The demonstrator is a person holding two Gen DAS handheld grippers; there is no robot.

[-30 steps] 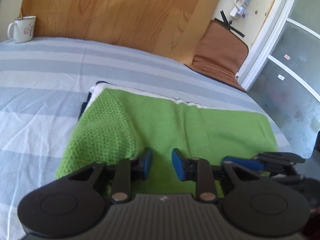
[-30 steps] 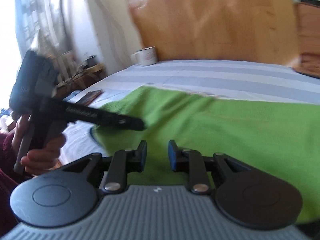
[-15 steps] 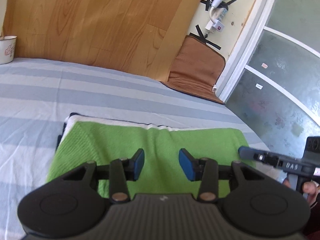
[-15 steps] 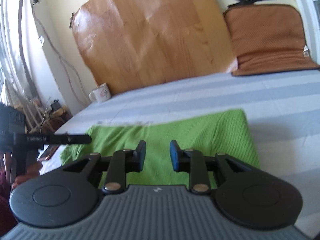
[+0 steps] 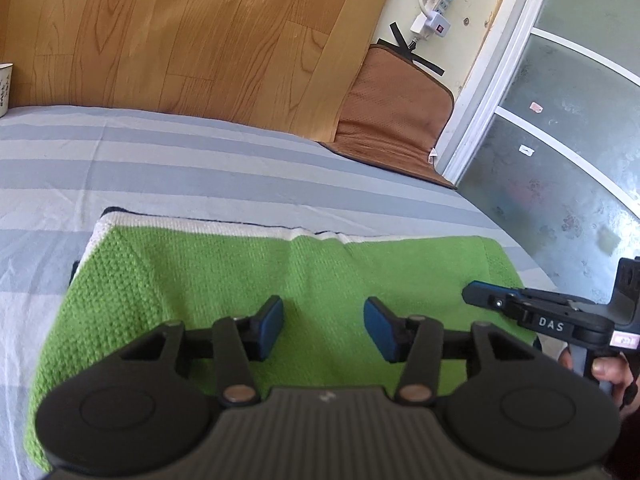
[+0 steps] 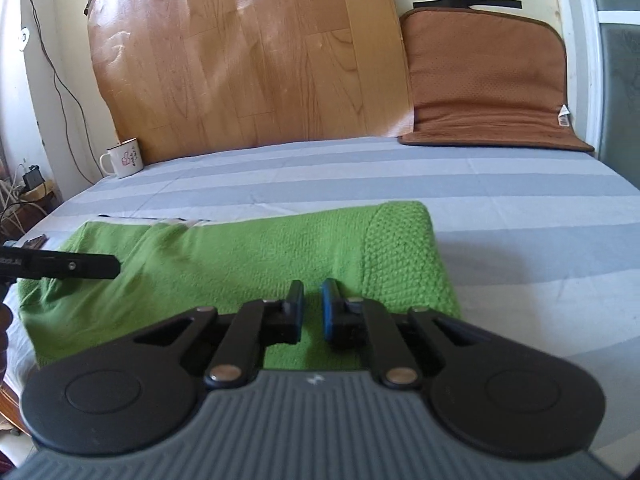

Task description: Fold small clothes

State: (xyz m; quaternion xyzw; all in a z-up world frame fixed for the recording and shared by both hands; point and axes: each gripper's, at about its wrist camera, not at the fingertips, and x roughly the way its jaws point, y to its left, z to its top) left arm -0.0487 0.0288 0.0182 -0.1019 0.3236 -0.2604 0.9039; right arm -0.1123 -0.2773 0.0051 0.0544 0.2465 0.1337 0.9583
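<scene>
The striped bed (image 6: 360,176) is filling the view, with the wooden board (image 6: 248,52) leaning at twelve o'clock. The folded green cloth (image 6: 240,252) is lying flat across the bed's near half, a white edge peeking out at eleven o'clock. The left gripper (image 5: 323,330) is hovering over the cloth, jaws opening with nothing between them. The right gripper (image 6: 311,308) is sitting over the cloth's four o'clock corner, jaws nearly closed and gripping nothing. The mug (image 6: 122,159) is standing at ten o'clock.

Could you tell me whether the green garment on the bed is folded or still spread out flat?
Folded: the green garment lies as a compact rectangle with a rounded, doubled edge at its right end.
</scene>
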